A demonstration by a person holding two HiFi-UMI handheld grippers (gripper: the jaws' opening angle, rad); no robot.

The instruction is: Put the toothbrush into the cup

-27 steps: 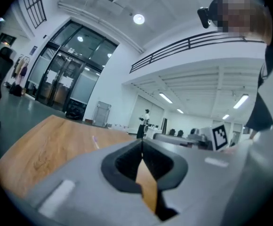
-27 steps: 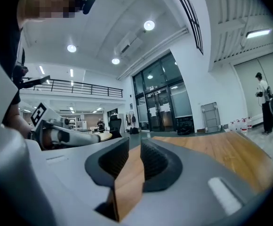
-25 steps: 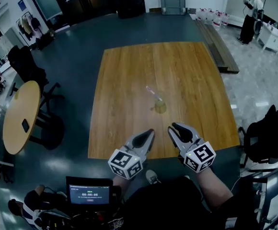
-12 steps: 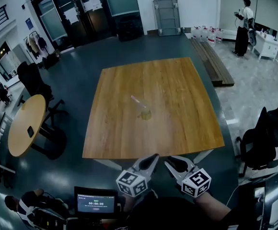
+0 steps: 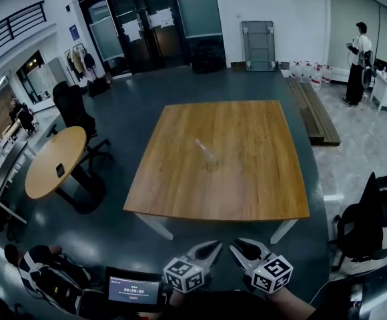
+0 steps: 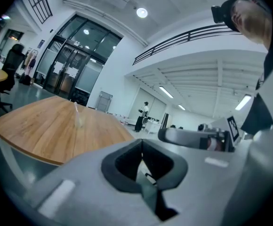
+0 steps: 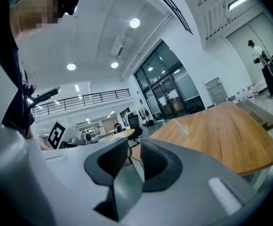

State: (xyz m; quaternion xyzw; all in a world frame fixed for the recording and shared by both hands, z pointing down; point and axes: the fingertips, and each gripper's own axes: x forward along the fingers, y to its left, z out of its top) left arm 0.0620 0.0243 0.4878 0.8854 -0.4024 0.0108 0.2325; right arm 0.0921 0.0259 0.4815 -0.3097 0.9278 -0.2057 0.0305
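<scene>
A clear cup (image 5: 211, 161) stands near the middle of the square wooden table (image 5: 247, 185), and the toothbrush (image 5: 202, 145) leans out of it toward the far left. Both grippers are well short of the table's near edge, low in the head view. My left gripper (image 5: 215, 247) and right gripper (image 5: 235, 245) sit side by side, jaws together and holding nothing. The left gripper view shows the left gripper (image 6: 142, 142) with the cup (image 6: 80, 121) far off on the table. In the right gripper view, beyond the right gripper (image 7: 135, 147), the cup (image 7: 184, 131) is small and distant.
A round table (image 5: 53, 165) with a black chair (image 5: 73, 109) stands to the left. Another black chair (image 5: 373, 212) is at the right. A low bench (image 5: 317, 112) lies past the table's right side, and a person (image 5: 360, 59) stands far right. A small screen (image 5: 135, 289) sits below the grippers.
The view has pulled back from the table. Both grippers, over the near edge before, now hang over the floor short of it. The cup and toothbrush have not moved.
</scene>
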